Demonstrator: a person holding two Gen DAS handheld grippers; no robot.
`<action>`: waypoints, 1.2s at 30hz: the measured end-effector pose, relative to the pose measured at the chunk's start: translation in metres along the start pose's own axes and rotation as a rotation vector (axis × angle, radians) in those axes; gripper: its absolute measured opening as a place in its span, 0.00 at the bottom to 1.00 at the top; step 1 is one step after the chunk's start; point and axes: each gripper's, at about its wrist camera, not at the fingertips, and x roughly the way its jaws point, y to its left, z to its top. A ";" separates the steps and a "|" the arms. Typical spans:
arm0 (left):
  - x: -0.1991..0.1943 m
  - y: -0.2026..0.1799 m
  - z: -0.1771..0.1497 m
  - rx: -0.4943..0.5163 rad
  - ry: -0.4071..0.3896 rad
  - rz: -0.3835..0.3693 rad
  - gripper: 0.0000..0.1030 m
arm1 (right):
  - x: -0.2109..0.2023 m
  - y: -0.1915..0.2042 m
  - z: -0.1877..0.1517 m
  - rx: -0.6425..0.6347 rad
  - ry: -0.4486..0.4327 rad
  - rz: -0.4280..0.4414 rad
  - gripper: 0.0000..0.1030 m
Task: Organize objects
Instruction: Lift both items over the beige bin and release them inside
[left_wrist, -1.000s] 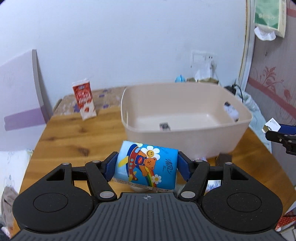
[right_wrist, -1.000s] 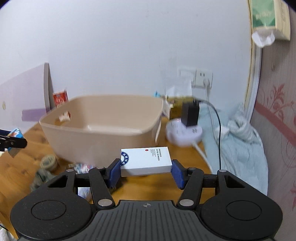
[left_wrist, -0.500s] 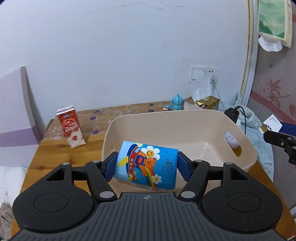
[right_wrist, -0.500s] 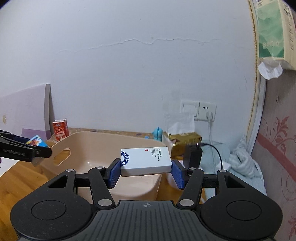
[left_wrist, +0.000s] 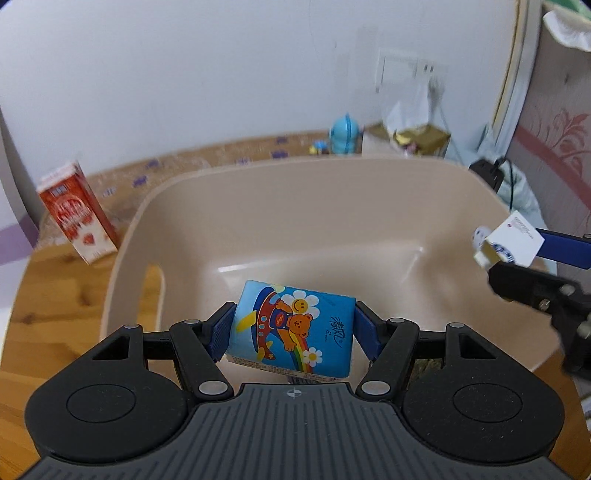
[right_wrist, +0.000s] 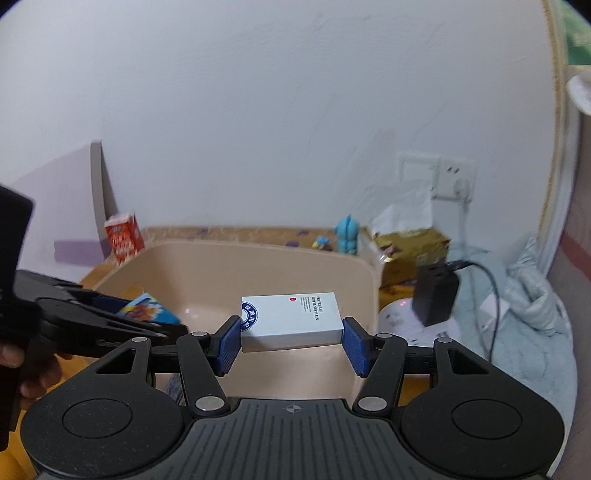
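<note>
The big tan tub (left_wrist: 258, 206) on the wooden table (left_wrist: 48, 295) has nothing lying on its floor. The left gripper (left_wrist: 291, 328) pinches a blue tissue pack (left_wrist: 291, 328) over the tub, long side across, a bit tilted. The right gripper (right_wrist: 290, 339) pinches a white box (right_wrist: 291, 321), long side across too. Both have moved in over the tub since a second ago.

Basin (left_wrist: 332, 206): plain beige, inside and rim. Tissue pack (left_wrist: 293, 330): bright blue, cartoon bear, rainbow, white daisies, yellow smiley. Small box (right_wrist: 291, 319): white, blue round emblem, red dot, dark print. Carton (left_wrist: 75, 216) left of the basin: red and white. Figurine (left_wrist: 343, 134) behind the basin: light blue. Gripper pads (left_wrist: 221, 328): blue on black.
</note>
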 end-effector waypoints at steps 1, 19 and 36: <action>0.005 -0.001 0.000 0.002 0.021 -0.002 0.66 | 0.006 0.003 0.000 -0.016 0.018 -0.003 0.54; 0.014 -0.007 -0.003 0.010 0.081 -0.001 0.75 | 0.032 0.016 -0.006 -0.099 0.157 -0.030 0.67; -0.071 0.004 -0.025 -0.011 -0.063 0.014 0.84 | -0.053 0.026 -0.015 -0.070 -0.013 -0.082 0.93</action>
